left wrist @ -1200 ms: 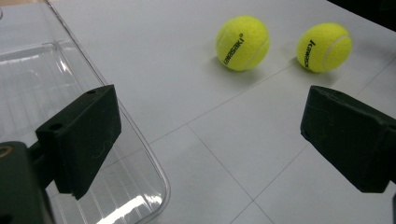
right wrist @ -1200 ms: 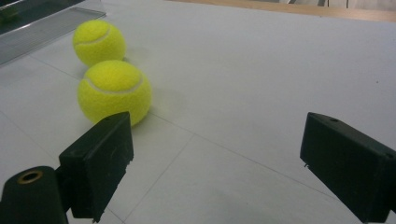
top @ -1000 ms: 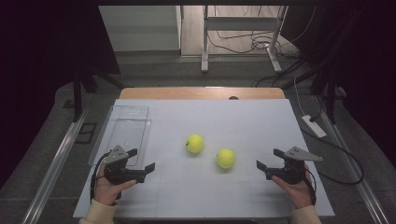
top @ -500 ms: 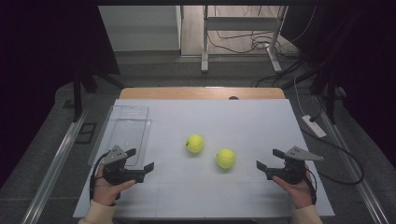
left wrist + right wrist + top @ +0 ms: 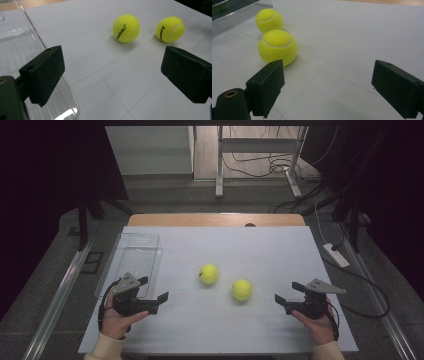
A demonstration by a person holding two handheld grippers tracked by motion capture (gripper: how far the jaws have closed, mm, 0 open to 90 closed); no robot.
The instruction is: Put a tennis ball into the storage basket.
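Both jaws wide, nothing held. Right gripper [image 5: 283, 297] sits near the closer tennis ball [image 5: 241, 289]; second ball [image 5: 208, 273] just beyond, clear tray [image 5: 131, 251] by my left gripper [image 5: 153, 293]. I'd approach low, centre the ball between the pads, close gently so it doesn't roll.

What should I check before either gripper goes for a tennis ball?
1. Left gripper open, nothing between its jaws: ok.
2. Right gripper open, nothing between its jaws: ok.
3. Two tennis balls apart, room for jaws around each: the nearer ball, the farther ball: ok.
4. Clear tray holds nothing: ok.
5. Table bare between the right gripper and the nearer ball: ok.
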